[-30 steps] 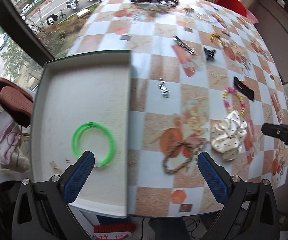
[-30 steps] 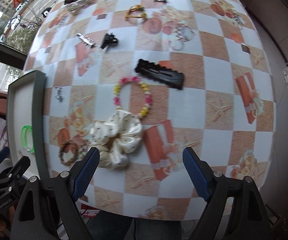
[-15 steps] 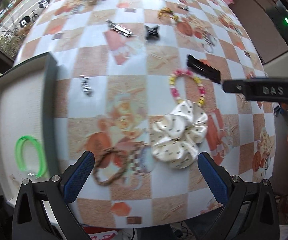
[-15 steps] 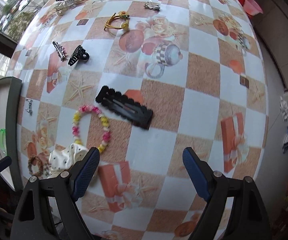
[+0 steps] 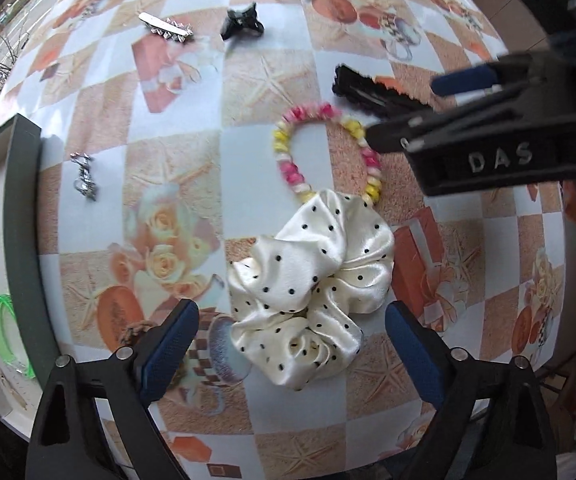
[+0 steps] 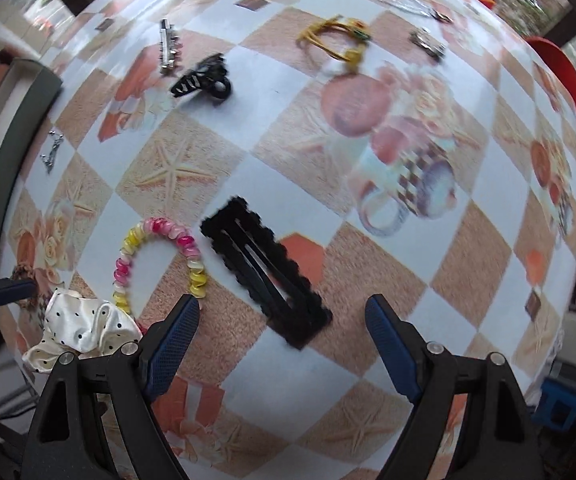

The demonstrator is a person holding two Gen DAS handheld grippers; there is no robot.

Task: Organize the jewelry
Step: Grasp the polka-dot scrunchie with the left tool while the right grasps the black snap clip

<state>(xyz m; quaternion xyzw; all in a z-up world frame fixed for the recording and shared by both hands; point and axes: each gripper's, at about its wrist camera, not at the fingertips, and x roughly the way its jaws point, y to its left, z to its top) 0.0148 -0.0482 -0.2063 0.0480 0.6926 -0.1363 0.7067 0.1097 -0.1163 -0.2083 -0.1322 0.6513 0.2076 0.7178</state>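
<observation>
My left gripper [image 5: 291, 342] is open, its fingers on either side of a white polka-dot scrunchie [image 5: 312, 284] on the table. My right gripper [image 6: 282, 338] is open just above a large black scalloped hair clip [image 6: 266, 270]; it shows from the side in the left wrist view [image 5: 440, 112]. A pink and yellow beaded bracelet [image 5: 324, 152] lies between scrunchie and clip. A grey tray [image 5: 24, 216] at the left holds a green bangle [image 5: 6, 336].
Further back lie a small black claw clip [image 6: 204, 80], a silver barrette [image 6: 167, 46], a yellow hair tie [image 6: 338, 40], a small silver charm [image 5: 84, 178] near the tray, and a braided brown bracelet [image 5: 138, 328] behind my left finger.
My left gripper has moved right from the tray to the scrunchie. My right gripper has moved forward and down to the black hair clip.
</observation>
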